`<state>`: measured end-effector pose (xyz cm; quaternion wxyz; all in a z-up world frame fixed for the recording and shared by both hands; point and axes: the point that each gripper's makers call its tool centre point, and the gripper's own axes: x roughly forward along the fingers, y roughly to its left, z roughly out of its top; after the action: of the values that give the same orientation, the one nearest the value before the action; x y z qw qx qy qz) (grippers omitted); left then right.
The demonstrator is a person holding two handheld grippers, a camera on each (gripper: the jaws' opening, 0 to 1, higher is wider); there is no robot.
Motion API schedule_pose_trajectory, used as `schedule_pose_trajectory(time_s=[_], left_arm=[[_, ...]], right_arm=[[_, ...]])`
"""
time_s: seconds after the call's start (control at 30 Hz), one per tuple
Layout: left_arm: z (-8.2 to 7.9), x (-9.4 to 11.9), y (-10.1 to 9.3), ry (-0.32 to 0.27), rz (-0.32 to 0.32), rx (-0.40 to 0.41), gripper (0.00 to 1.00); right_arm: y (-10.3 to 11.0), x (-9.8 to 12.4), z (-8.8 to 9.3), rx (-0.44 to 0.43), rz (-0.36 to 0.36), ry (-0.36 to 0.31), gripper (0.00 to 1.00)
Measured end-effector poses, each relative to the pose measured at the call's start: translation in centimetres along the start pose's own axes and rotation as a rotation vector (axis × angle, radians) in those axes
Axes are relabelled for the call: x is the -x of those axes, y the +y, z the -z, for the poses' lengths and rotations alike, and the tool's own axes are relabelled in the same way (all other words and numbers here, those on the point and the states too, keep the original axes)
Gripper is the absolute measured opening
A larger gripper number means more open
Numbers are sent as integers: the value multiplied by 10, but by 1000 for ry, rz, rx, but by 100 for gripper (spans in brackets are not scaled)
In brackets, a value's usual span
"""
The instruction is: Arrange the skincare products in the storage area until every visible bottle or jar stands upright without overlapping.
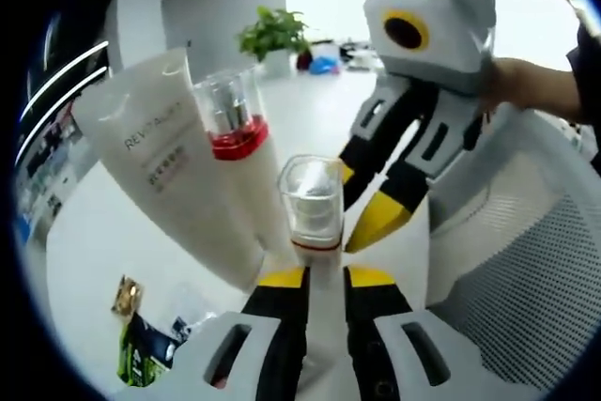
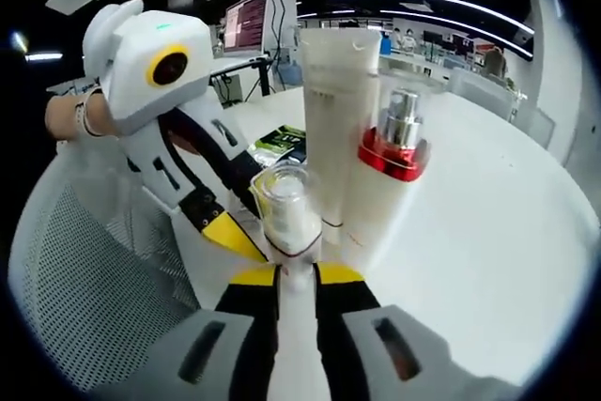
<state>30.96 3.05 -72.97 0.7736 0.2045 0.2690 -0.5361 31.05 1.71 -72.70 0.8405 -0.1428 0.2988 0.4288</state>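
Small white clear-capped pump bottle [image 1: 312, 208]: clasped low by left gripper [image 1: 324, 279] and right gripper [image 2: 296, 274]. Beside it, red-collared pump bottle [image 1: 235, 119], white tube [image 1: 155, 138]. Advice: lower vertically, free one claw first.

White tube [image 1: 164, 152]: grey "REVITALIFT" lettering, partly legible; smaller print below unreadable.

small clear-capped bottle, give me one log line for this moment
small clear-capped bottle upright, both grippers at it | left gripper shut on it | right gripper shut on it | red-collared pump bottle, white tube standing behind
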Motion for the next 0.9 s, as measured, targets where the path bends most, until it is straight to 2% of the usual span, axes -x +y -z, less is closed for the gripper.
schedule_pose_trajectory(time_s=[0.3,0.9], left_arm=[[2,1,10,7,-27,13,11],[8,2,23,14,-61,49,10]], right_arm=[[-3,-10,-2,-2,-6,23,12],[-10,-22,-5,-67,11,34,9]])
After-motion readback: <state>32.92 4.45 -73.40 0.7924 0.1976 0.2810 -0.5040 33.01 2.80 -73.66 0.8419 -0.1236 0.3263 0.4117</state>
